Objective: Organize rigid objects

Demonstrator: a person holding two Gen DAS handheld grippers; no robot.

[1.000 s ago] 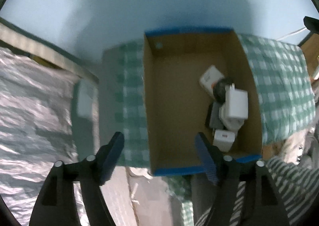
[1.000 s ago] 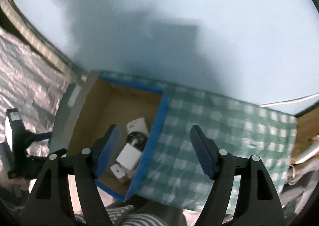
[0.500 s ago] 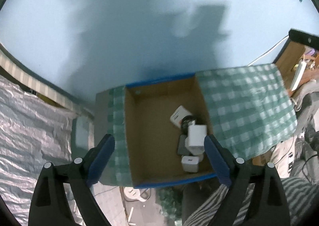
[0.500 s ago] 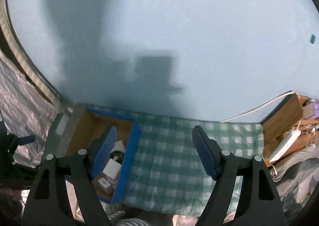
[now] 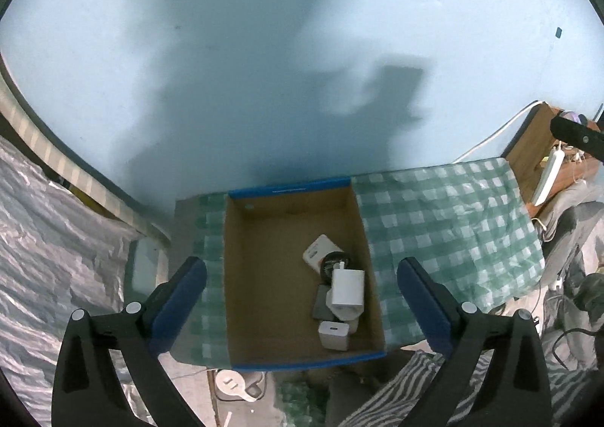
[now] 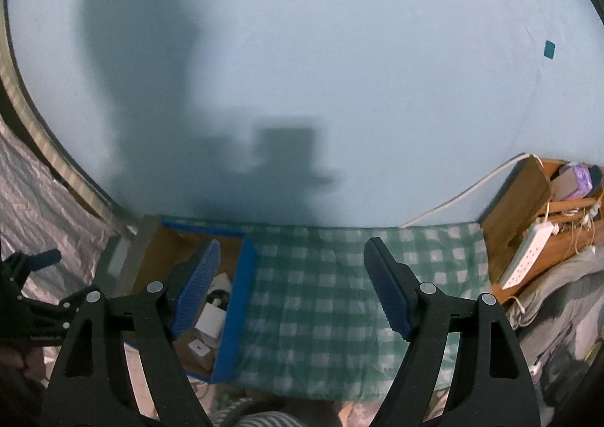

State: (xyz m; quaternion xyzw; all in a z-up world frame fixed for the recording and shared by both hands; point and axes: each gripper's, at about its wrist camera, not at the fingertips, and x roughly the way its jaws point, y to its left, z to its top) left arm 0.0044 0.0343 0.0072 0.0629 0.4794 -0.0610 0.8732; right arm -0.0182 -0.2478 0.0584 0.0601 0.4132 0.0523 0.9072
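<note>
Left gripper [image 5: 302, 298] jaws opening, empty; right gripper [image 6: 292, 287] fingers apart, empty. White plastic chargers [image 5: 347, 288] lower-centre in brown cardboard box [image 5: 264, 276]: light, stiff, prob. slippery; grip flat sides.

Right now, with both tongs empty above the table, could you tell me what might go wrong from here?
1. The chargers lie piled in one corner of the cardboard box; another item dropped there might topple the pile.
2. The left tongs, jaws opening with nothing between them, could clip the box's blue rim on the way down.
3. The checked cloth is wrinkled and could snag the right tongs.
</note>
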